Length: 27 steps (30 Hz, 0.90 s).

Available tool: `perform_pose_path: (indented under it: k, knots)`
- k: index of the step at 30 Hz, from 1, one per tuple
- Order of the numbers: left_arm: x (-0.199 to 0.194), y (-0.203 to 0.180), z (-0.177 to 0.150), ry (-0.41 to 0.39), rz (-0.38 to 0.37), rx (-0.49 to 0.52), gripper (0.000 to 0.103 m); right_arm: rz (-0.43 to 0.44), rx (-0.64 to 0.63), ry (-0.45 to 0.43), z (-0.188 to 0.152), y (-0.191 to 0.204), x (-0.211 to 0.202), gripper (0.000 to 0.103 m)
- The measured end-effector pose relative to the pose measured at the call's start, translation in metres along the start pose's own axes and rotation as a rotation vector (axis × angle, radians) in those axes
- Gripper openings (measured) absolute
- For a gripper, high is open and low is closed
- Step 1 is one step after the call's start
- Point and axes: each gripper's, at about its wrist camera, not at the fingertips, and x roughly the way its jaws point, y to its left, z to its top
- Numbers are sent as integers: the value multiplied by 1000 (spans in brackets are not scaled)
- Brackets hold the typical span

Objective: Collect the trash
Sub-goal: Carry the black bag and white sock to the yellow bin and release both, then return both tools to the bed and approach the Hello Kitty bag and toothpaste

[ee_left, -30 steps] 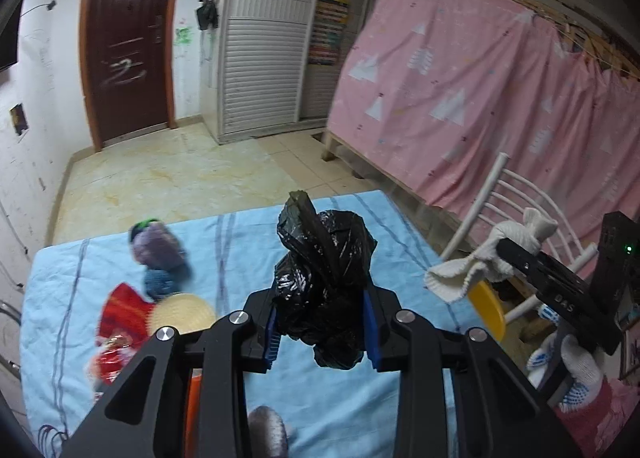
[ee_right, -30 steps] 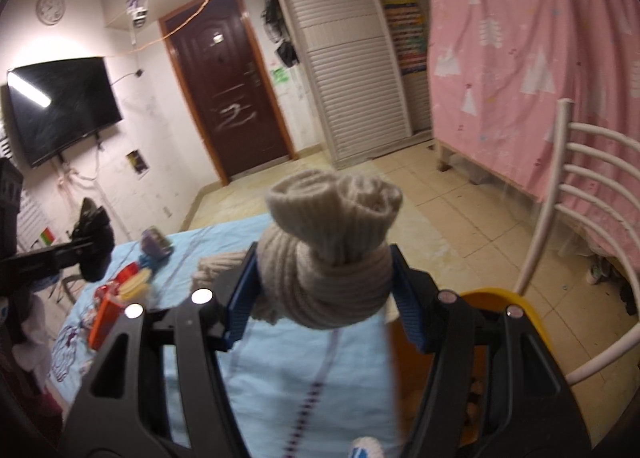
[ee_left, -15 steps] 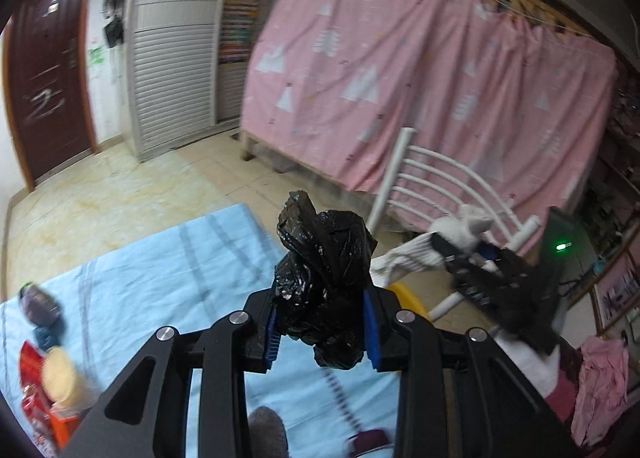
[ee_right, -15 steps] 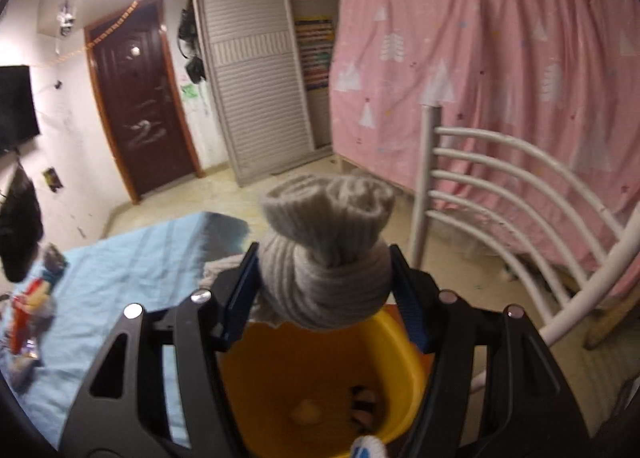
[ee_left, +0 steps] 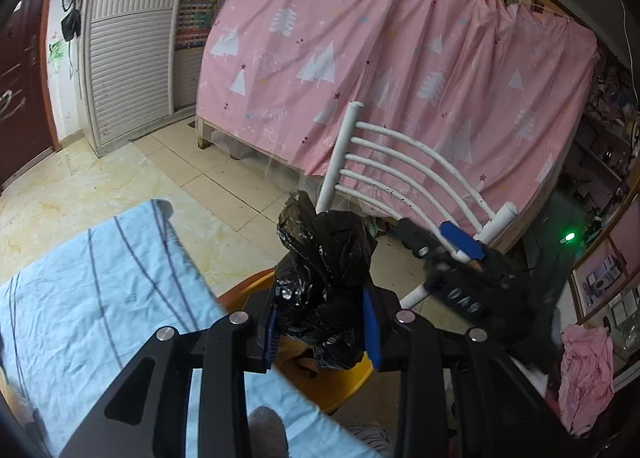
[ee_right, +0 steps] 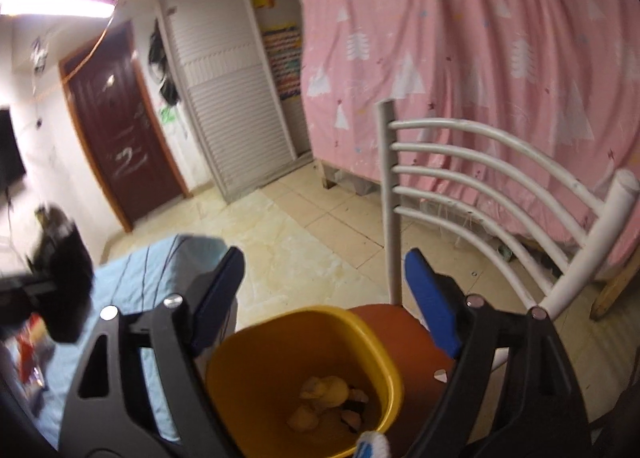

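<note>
While the yellow bin [ee_right: 304,370] waits on the chair seat beside the worktop [ee_left: 100,298] edge | right gripper [ee_right: 324,290] – jaws just spread, empty, above it | left gripper [ee_left: 320,322] clenches the black bag [ee_left: 324,278] – likely next in.

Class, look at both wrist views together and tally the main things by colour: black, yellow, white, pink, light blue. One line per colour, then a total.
Black: 1, trash bag
Yellow: 1, bin
White: 1, chair
Pink: 1, curtain
Light blue: 1, cloth
Total: 5
</note>
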Motion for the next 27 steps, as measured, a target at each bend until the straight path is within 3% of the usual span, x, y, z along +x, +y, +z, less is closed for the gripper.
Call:
perform_pose_path:
  k: [2,6,7,14,27]
  knots:
    - [9,-6,1,18,-6,7,27,11,24,-6,2,-6,-2,83]
    - [16,-16,0,29,11,30,64,28,35,-19,3,-8,-7,83]
    - [15,-16,0,28,12,28,68,34,35,-18,4,-7,-6,83]
    - [-4,-5,-4,8,25,-6,70,91,13,-12,1,9,-7,88]
    - [-78,49,-28,-71,105,-81,77,210,-152,39,-28,94,-14,88]
